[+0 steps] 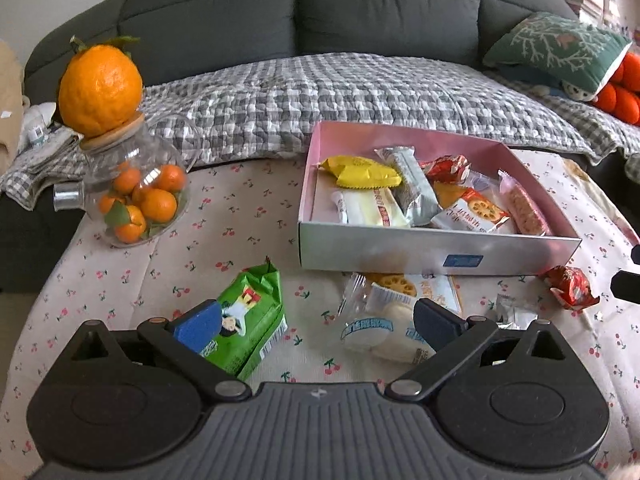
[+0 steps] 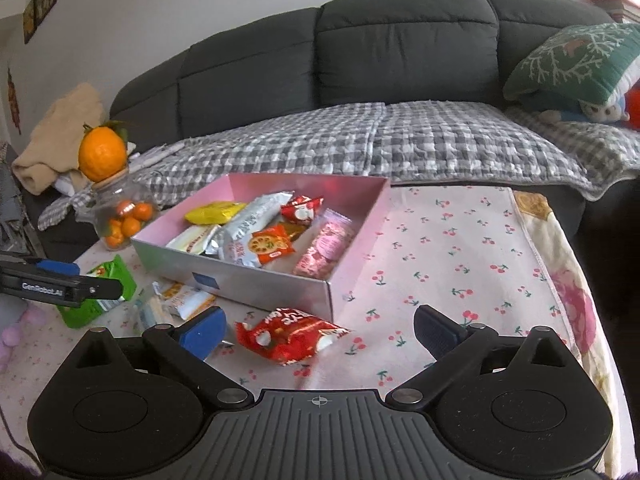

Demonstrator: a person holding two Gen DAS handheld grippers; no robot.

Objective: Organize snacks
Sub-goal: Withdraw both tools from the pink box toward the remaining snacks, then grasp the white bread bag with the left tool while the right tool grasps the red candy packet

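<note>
A shallow pink-lined box (image 1: 400, 252) stands on the cherry-print tablecloth and holds several wrapped snacks. Loose snacks lie in front of it. A green packet (image 1: 248, 320) sits by the left finger of my left gripper (image 1: 318, 326). A clear packet of white cakes (image 1: 380, 332) lies by its right finger, with a biscuit packet (image 1: 416, 284) behind it. My left gripper is open and grips nothing. In the right wrist view my right gripper (image 2: 319, 330) is open wide, and a red packet (image 2: 288, 336) lies on the cloth between its fingers, untouched, just before the box corner (image 2: 328, 300).
A glass jar of small oranges (image 1: 136, 196) with a big orange on its lid stands at the table's back left. A small silver wrapper (image 1: 514, 312) lies near the red packet. A dark sofa (image 1: 360, 12) with a checked cover runs behind the table.
</note>
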